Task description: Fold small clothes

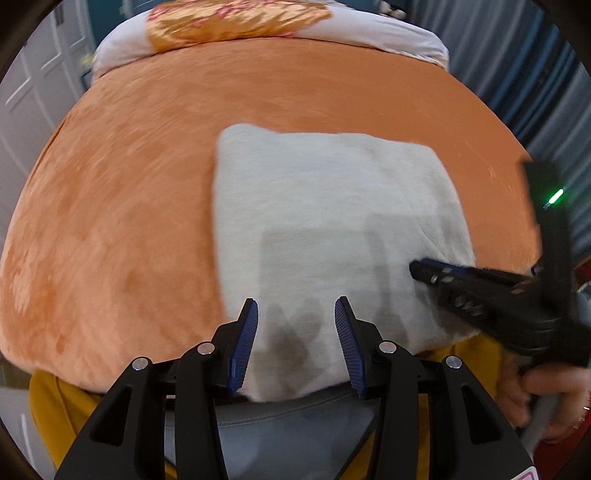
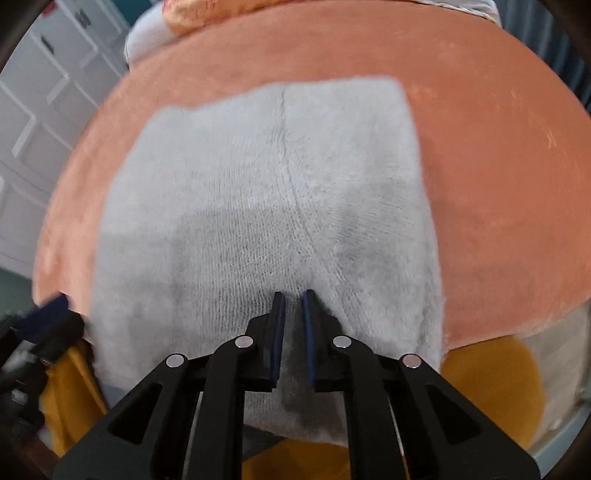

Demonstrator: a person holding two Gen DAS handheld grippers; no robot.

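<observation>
A white fuzzy knit garment [image 1: 332,221] lies flat on an orange blanket [image 1: 129,203], near its front edge. It also fills the right wrist view [image 2: 258,203], with a seam down its middle. My left gripper [image 1: 295,314] is open and hovers over the garment's near edge, holding nothing. My right gripper [image 2: 293,299] has its jaws nearly together, low over the garment's near part; whether cloth is pinched is unclear. It shows in the left wrist view [image 1: 419,267] coming in from the right over the garment's right side.
A flowered pillow [image 1: 236,22] lies at the far end of the bed. White cabinet doors [image 2: 44,110] stand at the left, blue curtains [image 1: 535,74] at the right. The person's yellow clothing [image 2: 491,387] is below the blanket's front edge.
</observation>
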